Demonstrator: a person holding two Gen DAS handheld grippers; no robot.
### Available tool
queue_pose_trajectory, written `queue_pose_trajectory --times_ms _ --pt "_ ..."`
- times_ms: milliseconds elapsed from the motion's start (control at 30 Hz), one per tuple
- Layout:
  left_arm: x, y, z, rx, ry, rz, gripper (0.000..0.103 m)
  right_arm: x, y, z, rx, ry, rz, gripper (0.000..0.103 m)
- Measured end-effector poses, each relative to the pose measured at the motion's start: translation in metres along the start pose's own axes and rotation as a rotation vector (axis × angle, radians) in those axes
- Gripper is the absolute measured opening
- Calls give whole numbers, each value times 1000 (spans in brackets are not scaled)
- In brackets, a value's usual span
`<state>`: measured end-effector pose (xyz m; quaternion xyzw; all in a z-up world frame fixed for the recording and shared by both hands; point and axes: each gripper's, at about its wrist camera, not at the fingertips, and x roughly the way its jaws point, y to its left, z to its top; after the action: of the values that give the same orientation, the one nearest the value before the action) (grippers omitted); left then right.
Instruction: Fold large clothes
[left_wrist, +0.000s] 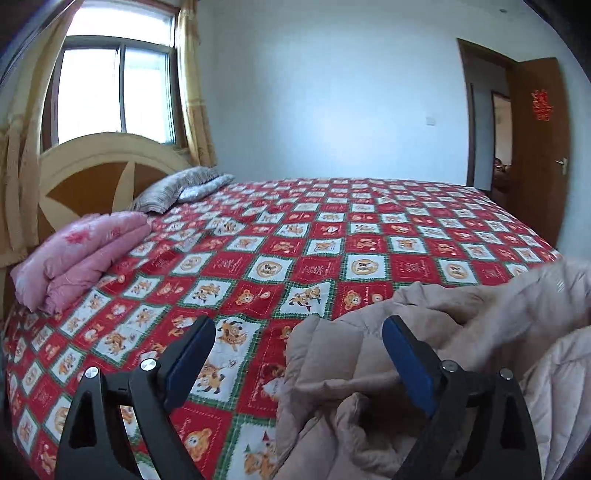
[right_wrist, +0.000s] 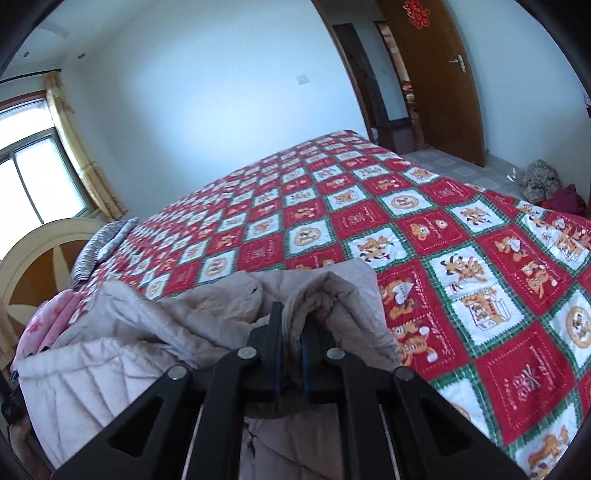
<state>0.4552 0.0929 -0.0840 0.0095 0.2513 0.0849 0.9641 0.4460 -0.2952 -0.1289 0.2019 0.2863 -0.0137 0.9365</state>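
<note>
A beige quilted coat (left_wrist: 351, 369) lies bunched on the near right part of the bed, over a red, white and green patchwork bedspread (left_wrist: 258, 240). My left gripper (left_wrist: 299, 328) stands open just above the coat's left edge. Its blue pads (left_wrist: 406, 362) are wide apart, and some of the fabric lies between them without being pressed. In the right wrist view my right gripper (right_wrist: 290, 321) is shut on a raised fold of the coat (right_wrist: 147, 332), whose fabric peaks up around the fingers. The rest of the coat hangs down below and to the left of the gripper.
A folded pink quilt (left_wrist: 81, 251) and a grey striped pillow (left_wrist: 177, 188) lie at the head of the bed by the round headboard (left_wrist: 92, 166). The bedspread (right_wrist: 443, 258) stretches bare beyond the coat. A brown door (right_wrist: 436, 74) stands open, with a pile of clothes (right_wrist: 543, 181) on the floor.
</note>
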Motion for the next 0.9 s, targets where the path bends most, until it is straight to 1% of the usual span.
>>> queue_pose_trajectory --times_ms 67,133,167,233,267,300,367,433,467,500,533,567,600,633,667,700,733,767,833,900 --pt "11 1 5 -40 10 29 92 18 -1 4 11 9 -23 10" --pt "10 -2 7 -59 6 84 92 32 1 10 18 5 -47 10" --pt "3 -4 8 -60 -17 125 92 37 3 12 17 5 -55 10" --pt "-15 -13 10 -44 -87 133 92 46 6 18 26 -8 -83 11" --pt "-27 -21 10 -25 -134 135 93 52 8 21 24 -10 -95 11" --pt "-36 -30 10 2 -174 136 99 57 10 23 20 -10 -108 12" --pt "-46 -52 12 68 -246 138 102 72 15 27 2 2 -144 20" --pt "-41 -75 13 156 -280 143 102 80 20 26 -12 10 -162 26" --pt "-34 -85 12 193 -278 151 102 79 23 25 -20 -2 -179 31" --pt "-20 -95 10 227 -257 156 102 77 27 24 -36 -20 -193 38" --pt "-3 -104 7 252 -220 159 102 74 31 23 -57 -37 -202 42" --pt "12 -110 4 270 -188 167 102 74 35 23 -72 -49 -206 52" --pt "33 -117 -2 297 -151 192 102 72 39 23 -89 -66 -203 66" --pt "49 -122 -7 316 -121 216 102 68 44 23 -106 -88 -198 77" --pt "65 -125 -12 328 -81 235 102 64 49 23 -122 -124 -203 98" --pt "76 -126 -15 326 -49 245 102 61 53 24 -132 -156 -206 103" --pt "84 -124 -16 311 -34 252 102 57 60 24 -157 -187 -200 103" --pt "90 -122 -14 290 -26 252 102 57 67 23 -184 -187 -176 103" --pt "99 -122 -11 266 1 253 102 62 85 19 -248 -162 -130 103" --pt "107 -123 -11 260 20 249 102 69 107 7 -338 -137 -95 103"
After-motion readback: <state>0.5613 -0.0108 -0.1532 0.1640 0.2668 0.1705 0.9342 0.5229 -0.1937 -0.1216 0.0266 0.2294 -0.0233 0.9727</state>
